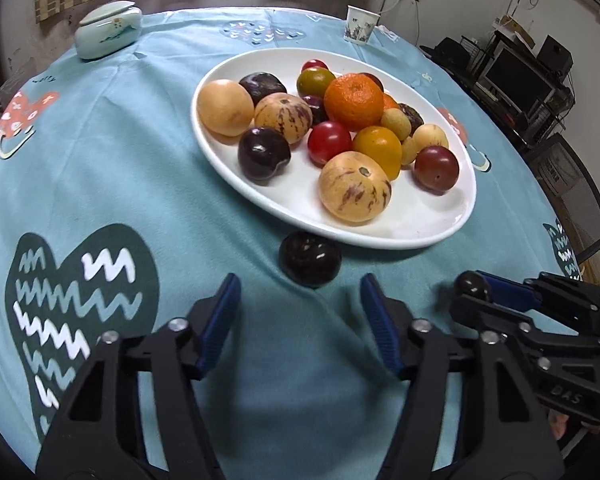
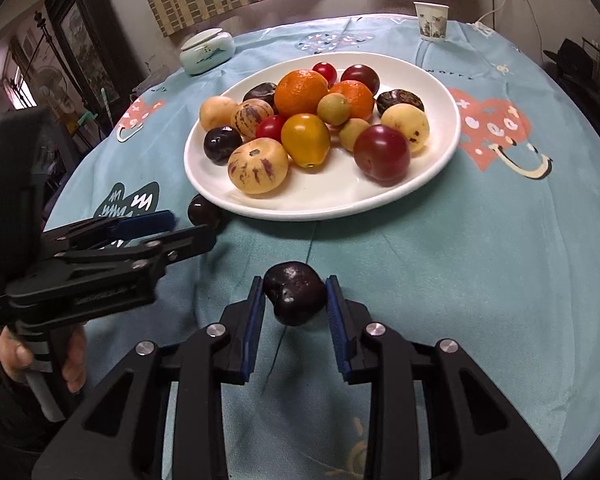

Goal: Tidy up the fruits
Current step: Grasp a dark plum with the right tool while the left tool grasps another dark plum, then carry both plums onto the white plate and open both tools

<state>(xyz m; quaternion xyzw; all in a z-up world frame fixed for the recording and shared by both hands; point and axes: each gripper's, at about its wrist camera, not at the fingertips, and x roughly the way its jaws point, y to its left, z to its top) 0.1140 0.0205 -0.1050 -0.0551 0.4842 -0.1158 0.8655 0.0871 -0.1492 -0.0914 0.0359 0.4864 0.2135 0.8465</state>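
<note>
The right gripper [image 2: 294, 300] is clenched on a dark plum [image 2: 295, 293] near the table's front edge. The left gripper [image 1: 300, 300] stands released, just short of another dark plum [image 1: 310, 258] lying against the white plate's [image 1: 380, 236] near rim.

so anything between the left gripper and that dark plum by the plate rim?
Nothing visible. The dark plum lies on bare tablecloth just ahead of the left gripper, whose jaws stand open around nothing.
</note>
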